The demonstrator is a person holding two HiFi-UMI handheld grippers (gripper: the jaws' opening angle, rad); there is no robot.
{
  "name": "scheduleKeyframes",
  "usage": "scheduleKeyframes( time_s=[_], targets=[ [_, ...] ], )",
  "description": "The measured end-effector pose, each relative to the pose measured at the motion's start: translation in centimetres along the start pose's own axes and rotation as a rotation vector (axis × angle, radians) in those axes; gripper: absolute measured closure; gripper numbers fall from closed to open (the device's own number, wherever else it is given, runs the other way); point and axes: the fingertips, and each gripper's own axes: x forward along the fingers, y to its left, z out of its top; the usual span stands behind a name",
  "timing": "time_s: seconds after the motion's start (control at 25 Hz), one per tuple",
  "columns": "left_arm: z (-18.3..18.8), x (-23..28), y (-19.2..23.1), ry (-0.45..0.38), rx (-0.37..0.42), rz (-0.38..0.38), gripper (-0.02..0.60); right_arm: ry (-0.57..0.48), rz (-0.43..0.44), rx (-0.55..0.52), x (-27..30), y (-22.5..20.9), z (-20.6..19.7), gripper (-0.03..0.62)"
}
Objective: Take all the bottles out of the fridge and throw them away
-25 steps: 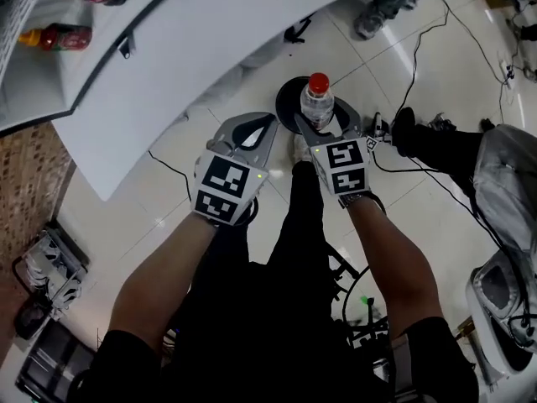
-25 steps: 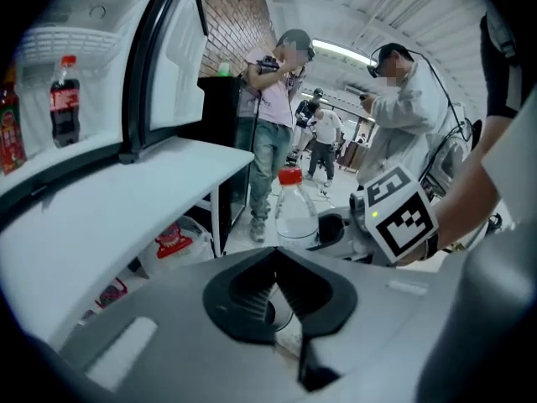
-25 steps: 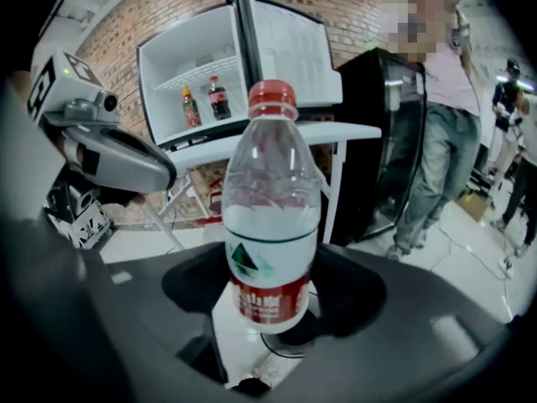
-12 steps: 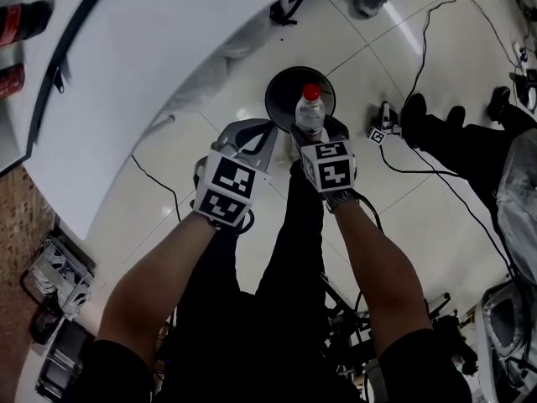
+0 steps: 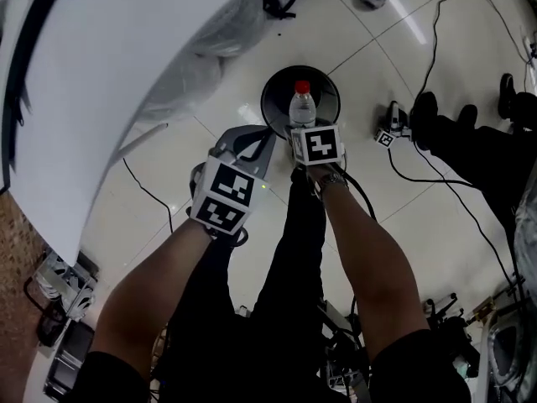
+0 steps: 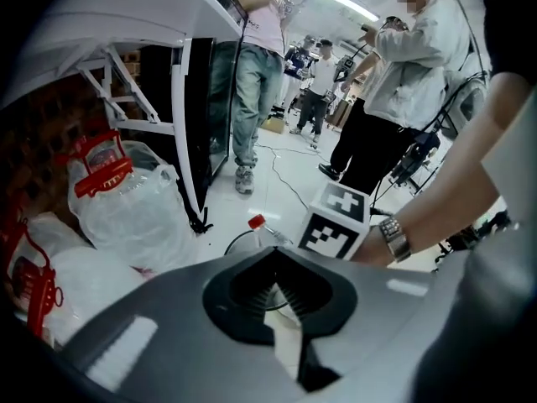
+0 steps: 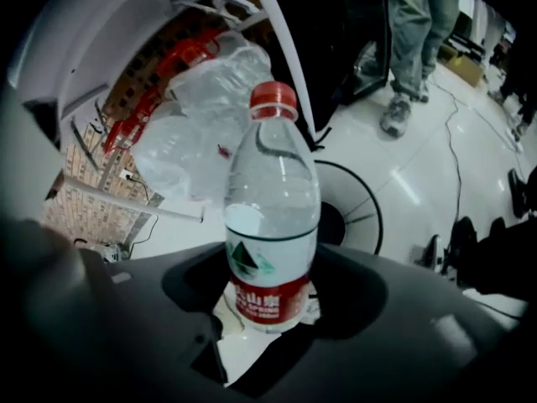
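Clear plastic with a red cap: the bottle (image 7: 270, 217) sits between the jaws of the right gripper (image 5: 302, 131). Its lower part is deep in the rounded cut-out of the jaws. They stand wide apart and press on it from both sides, so it is gripped. About the upper two thirds of the bottle stick out beyond the jaw tips.

The label has a red band with white Chinese characters. Under them is a line of small Latin letters, where I can read "SPRING". Above the band, on the white part, there is a green triangle mark. Water inside reaches about the top edge of the label.

The long axis of the bottle runs along the direction of the jaws, base toward the gripper body, cap away from it. In the head view the bottle is nearly upright, and it appears over the mouth of a round black bin (image 5: 277, 99) on the tiled floor.

Beside it, the left gripper (image 5: 270, 133) has its jaws closed with nothing between them. White plastic bags (image 7: 201, 133) lie beyond the bin.
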Motion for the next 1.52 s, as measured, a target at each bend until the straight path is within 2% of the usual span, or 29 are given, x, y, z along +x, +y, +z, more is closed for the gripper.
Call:
scheduleKeyframes(
  time_s=[0.2, 0.32, 0.48, 0.76, 1.0, 1.28, 1.52],
  targets=[
    [-1.7, 1.0, 0.3, 0.022, -0.019, 0.002, 0.578, 0.100, -0.020, 0.049, 2.9, -1.5, -1.6, 0.292],
    [-1.9, 1.0, 0.5, 0.021, -0.024, 0.005, 0.578, 0.059, -0.055, 0.051, 3.2, -2.5, -0.9, 0.289],
    [-2.0, 0.7, 1.0, 0.018, -0.031, 0.019, 0.578, 0.005, -0.059, 0.018, 2.5, -2.2, 0.8, 0.289],
    [0.3, -1.6, 0.2, -0.025, -0.041, 0.037, 0.578, -0.041, -0.054, -0.032, -1.3, -0.6, 1.9, 0.305],
    [2.9, -6.2, -0.5, -0.081, -0.063, 0.067, 0.578, -0.135, -0.026, -0.111, -7.6, 3.4, 3.9, 0.336],
    [6.4, -12.3, -0.4, -0.181, -0.098, 0.132, 0.578, -0.297, 0.031, -0.244, -17.0, 9.6, 8.8, 0.338],
    [8.0, -19.1, -0.1, -0.281, -0.153, 0.199, 0.578, -0.429, 0.071, -0.331, -24.9, 16.1, 12.6, 0.338]
  ],
)
